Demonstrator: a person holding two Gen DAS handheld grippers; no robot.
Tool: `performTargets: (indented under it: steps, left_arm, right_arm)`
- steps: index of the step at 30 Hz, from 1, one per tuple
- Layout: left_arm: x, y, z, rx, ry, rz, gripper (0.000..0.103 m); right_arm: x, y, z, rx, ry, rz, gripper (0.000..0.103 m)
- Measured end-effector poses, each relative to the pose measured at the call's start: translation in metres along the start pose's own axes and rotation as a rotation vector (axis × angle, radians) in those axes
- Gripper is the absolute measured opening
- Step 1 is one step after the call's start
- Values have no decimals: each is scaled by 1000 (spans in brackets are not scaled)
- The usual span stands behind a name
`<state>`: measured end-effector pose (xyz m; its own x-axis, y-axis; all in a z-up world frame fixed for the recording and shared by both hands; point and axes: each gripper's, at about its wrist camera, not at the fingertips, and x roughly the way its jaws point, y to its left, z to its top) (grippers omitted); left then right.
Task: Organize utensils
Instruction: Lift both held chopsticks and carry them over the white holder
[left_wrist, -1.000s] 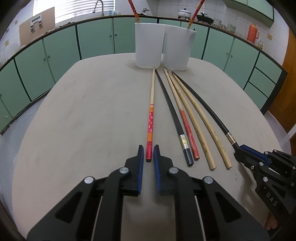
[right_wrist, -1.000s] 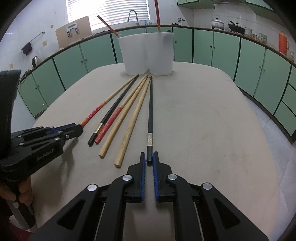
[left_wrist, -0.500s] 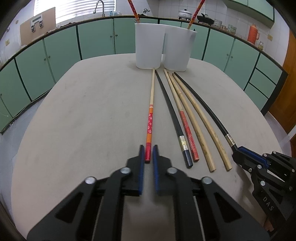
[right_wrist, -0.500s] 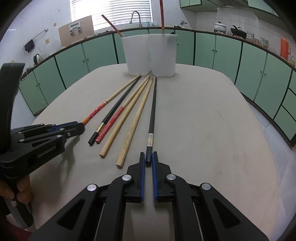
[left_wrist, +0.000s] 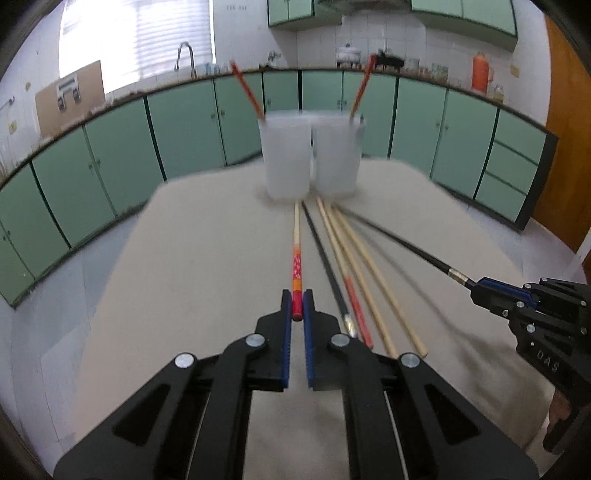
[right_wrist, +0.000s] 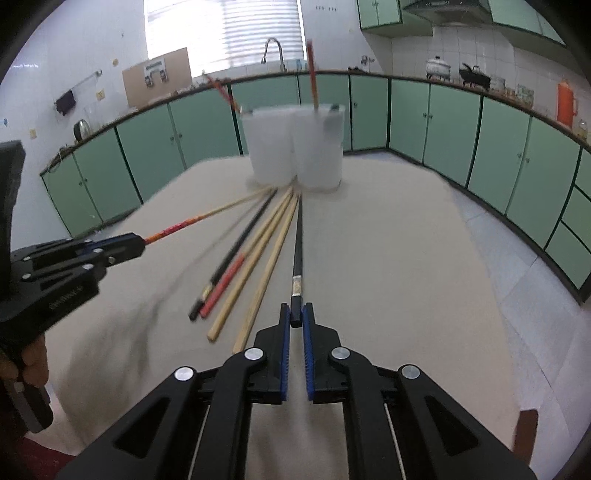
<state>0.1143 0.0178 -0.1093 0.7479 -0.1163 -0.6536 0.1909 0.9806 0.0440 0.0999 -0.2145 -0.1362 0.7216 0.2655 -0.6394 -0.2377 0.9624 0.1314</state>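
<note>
Chopsticks pinched at both tongs

Left tongs (left_wrist: 297, 305): we log them pressed onto the red butt end of the red-patterned chopstick (left_wrist: 296, 258). Its pale shaft runs straight ahead from the tips toward the two white cups (left_wrist: 311, 155). Whether its far tip touches the table (left_wrist: 192, 266) we cannot tell; the view is blurred.

Just right of the left tongs, lying on the table, we list four loose sticks: a black chopstick (left_wrist: 325, 258), a red-ended chopstick (left_wrist: 354, 306), and two plain wooden chopsticks (left_wrist: 373, 280). Their near ends lie beside the left tongs' right finger; their far ends fan in toward the cups.

Farther right, the right tongs (right_wrist: 296, 316) are closed on the butt of a black chopstick with a silver band (right_wrist: 297, 243), which runs forward from the tips toward the cups. From the left wrist view this stick slants above the table, its shadow apart from it.

Ahead of both tongs, the two cups stand side by side, touching or nearly so. We count one red chopstick (left_wrist: 245, 92) leaning out of the left cup and one (left_wrist: 361, 88) out of the right.

Green cabinets (left_wrist: 184, 125) ring the room beyond the table.
</note>
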Motion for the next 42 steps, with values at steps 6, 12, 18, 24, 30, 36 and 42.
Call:
performTargets:
  steps: [6,12,18,24,30,36,42]
  left_arm:
    - [-41,5,40,3,-121,-4,5]
    - [-62,8,76,-8,-194,-45,5]
    - [-69,6,97,-5,-225,-68,5]
    - [-73,-1,108,3,-237,-93,5]
    - [-88,5,121,-5,-278,-112,5]
    - [-110,6,148,1,-359,-116,5]
    - [-117,5,184,4,-446,-96,5]
  right_arm:
    - [-40,-12,46,4,-123,23,7]
    - [-58,-19,93,-14,-175,45,7]
    - [-61,-16,123,-53,-168,78,6]
    - [-66,-11,140,-83,-170,97,6]
    - [-78,-7,160,-123,-193,105,6]
    - [-93,2,199,-153,-259,166,6]
    - [-101,6,253,-157,-355,169,6]
